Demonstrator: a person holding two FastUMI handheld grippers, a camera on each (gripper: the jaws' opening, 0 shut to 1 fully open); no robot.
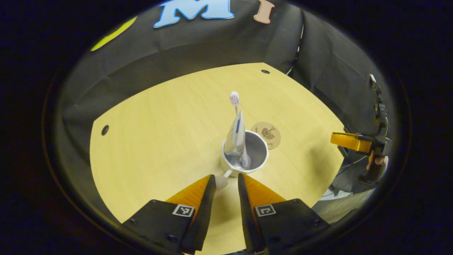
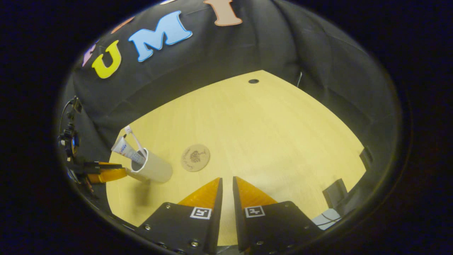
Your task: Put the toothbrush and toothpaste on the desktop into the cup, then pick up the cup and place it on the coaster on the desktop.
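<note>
A white cup [image 1: 260, 161] holds a toothpaste tube [image 1: 236, 136] and a toothbrush [image 1: 234, 99], both sticking up out of it. Its handle [image 1: 226, 174] points back between the fingers of my left gripper [image 1: 226, 177], which is shut on it. The round brown coaster [image 1: 266, 134] lies just beyond the cup, apart from it. From the right gripper view, the cup [image 2: 154, 170] leans at the left with my left gripper [image 2: 120, 174] at its side and a shadow below it; the coaster [image 2: 195, 157] lies to its right. My right gripper [image 2: 227, 182] is shut on nothing, above bare table.
The pale wooden table [image 1: 159, 134] has small dark holes [image 1: 105, 129] near its corners and black cloth walls close behind. My right gripper [image 1: 334, 138] hovers off the table's right edge, with cables under it. A dark block [image 2: 334, 191] sits at the table's right edge.
</note>
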